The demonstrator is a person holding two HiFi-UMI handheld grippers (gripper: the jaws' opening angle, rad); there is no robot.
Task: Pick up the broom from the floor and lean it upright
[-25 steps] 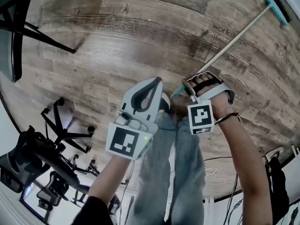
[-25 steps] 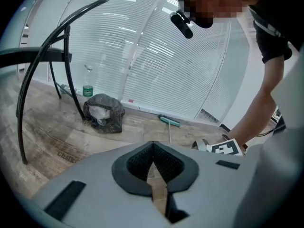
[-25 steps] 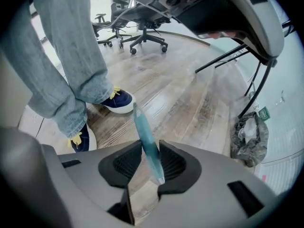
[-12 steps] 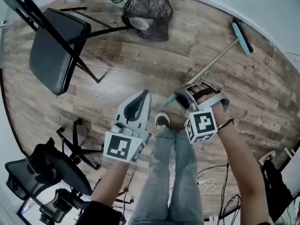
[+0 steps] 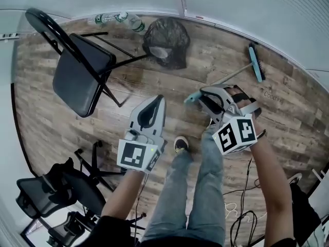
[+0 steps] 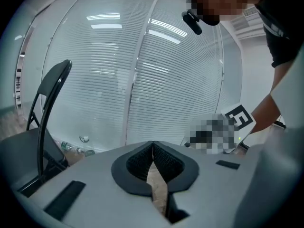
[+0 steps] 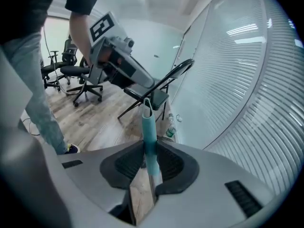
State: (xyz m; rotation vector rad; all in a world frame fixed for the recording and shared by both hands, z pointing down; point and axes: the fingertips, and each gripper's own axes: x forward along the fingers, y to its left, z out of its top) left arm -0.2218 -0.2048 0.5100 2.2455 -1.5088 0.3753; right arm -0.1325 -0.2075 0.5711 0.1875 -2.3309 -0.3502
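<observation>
Right gripper (image 5: 198,98) has the teal end of the broom (image 5: 255,69) handle between its jaws. They've just been closing in and now pinch the grip (image 7: 149,132). The brush head is down on the wood floor (image 5: 61,122) close to the wall, with the stick slanting up to that gripper. Left gripper (image 5: 158,100) is up beside it with its jaws pressed together on nothing (image 6: 153,148). A folding chair (image 5: 85,78) and a black trash bag (image 5: 167,48) sit further back.
</observation>
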